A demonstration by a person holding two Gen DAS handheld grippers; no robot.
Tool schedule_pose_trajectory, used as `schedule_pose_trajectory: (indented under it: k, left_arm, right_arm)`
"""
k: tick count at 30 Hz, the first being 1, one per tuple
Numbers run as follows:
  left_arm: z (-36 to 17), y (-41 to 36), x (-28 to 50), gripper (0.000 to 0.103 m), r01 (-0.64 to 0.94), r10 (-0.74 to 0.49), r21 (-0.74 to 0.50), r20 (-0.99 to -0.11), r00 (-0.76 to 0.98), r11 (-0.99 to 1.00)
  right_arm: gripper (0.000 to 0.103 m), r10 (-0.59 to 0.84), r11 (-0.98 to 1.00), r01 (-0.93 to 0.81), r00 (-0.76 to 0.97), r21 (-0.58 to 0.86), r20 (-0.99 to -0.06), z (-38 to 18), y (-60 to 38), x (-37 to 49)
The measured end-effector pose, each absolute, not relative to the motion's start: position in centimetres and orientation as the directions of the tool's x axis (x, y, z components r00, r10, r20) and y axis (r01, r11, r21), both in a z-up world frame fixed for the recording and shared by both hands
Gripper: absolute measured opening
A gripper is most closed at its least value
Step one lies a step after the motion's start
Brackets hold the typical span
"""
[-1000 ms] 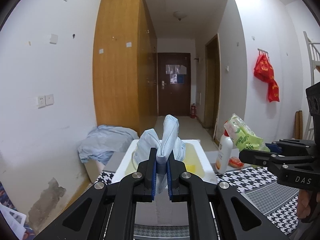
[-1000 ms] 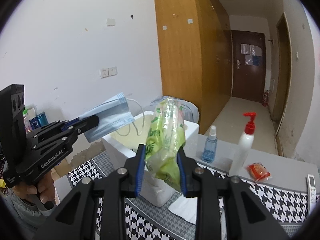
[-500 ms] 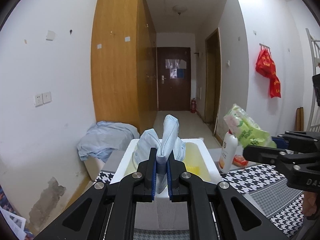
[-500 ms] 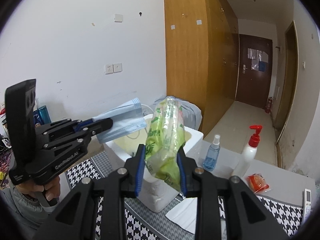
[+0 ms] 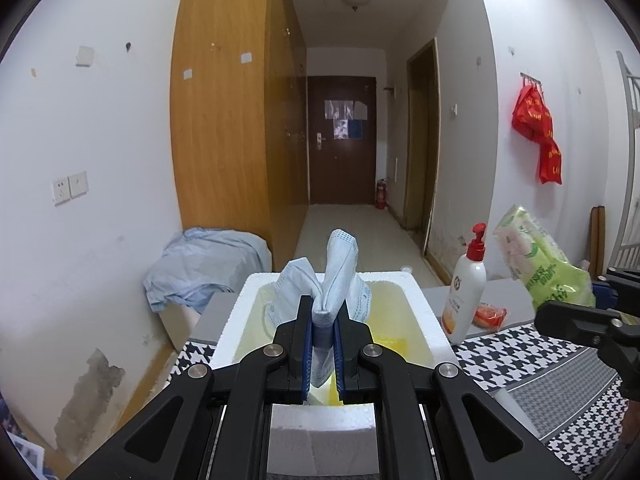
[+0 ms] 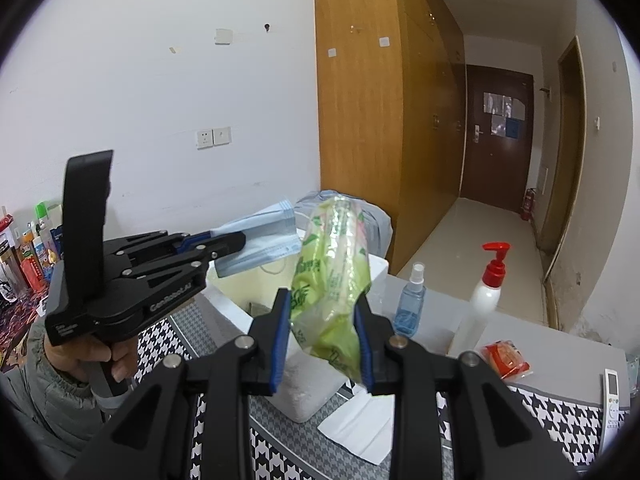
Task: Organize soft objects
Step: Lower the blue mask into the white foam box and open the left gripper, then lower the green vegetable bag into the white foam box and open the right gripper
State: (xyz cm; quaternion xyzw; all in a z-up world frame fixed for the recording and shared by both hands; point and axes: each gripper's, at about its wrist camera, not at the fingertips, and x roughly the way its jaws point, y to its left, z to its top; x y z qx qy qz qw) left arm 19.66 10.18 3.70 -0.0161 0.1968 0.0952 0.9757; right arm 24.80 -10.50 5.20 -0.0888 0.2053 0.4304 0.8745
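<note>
The left gripper (image 5: 323, 336) fingers are clamped on a face mask (image 5: 334, 276), light and limp, above the foam box (image 5: 434, 320). The right gripper (image 6: 322, 332) fingers pinch a tissue pack (image 6: 332, 264), soft and slippery; grip mid-body, judged safest.

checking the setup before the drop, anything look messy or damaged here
The white foam box is stained yellow inside, so it looks dirty. A loose white tissue lies on the checked mat beside it. The wall's lower part has peeling, patchy paint. Nothing looks spilled.
</note>
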Motion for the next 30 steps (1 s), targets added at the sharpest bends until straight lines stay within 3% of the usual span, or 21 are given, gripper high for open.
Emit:
schedule_pose_trajectory:
  k: [2,4,6,8,17,30]
  left_arm:
    - [3.6,10.4,20.1,0.011,-0.197,0.184,0.009,-0.398,0.899,0.980]
    - [3.5,10.6,20.4,0.024,-0.193,0.179,0.006,-0.411,0.894,0.981]
    - [3.5,10.9,20.4,0.073,-0.203,0.184,-0.003,-0.413,0.892,0.979]
    - [3.7,11.1,19.8,0.088,-0.225,0.202,-0.013,-0.389,0.899,0.974]
    - [4.0,12.0,17.9,0.099,-0.264,0.240,-0.018,-0.358,0.902,0.964]
    - [4.0,13.9,15.5,0.102,-0.303,0.270,-0.039,-0.350,0.897,0.952]
  right_arm:
    - [0.034,0.715,0.616,-0.787,0.547,0.024,-0.436,5.2,-10.5,24.8]
    - [0.034,0.714,0.618,-0.785,0.549,0.024,-0.435,5.3,-10.6,24.9]
    - [0.034,0.713,0.621,-0.784,0.551,0.024,-0.434,5.3,-10.7,24.9]
    - [0.034,0.713,0.621,-0.784,0.550,0.026,-0.435,5.3,-10.6,25.0]
    - [0.034,0.718,0.608,-0.793,0.536,0.025,-0.444,5.3,-9.6,25.4]
    - [0.034,0.733,0.577,-0.816,0.504,0.024,-0.457,5.3,-6.7,25.9]
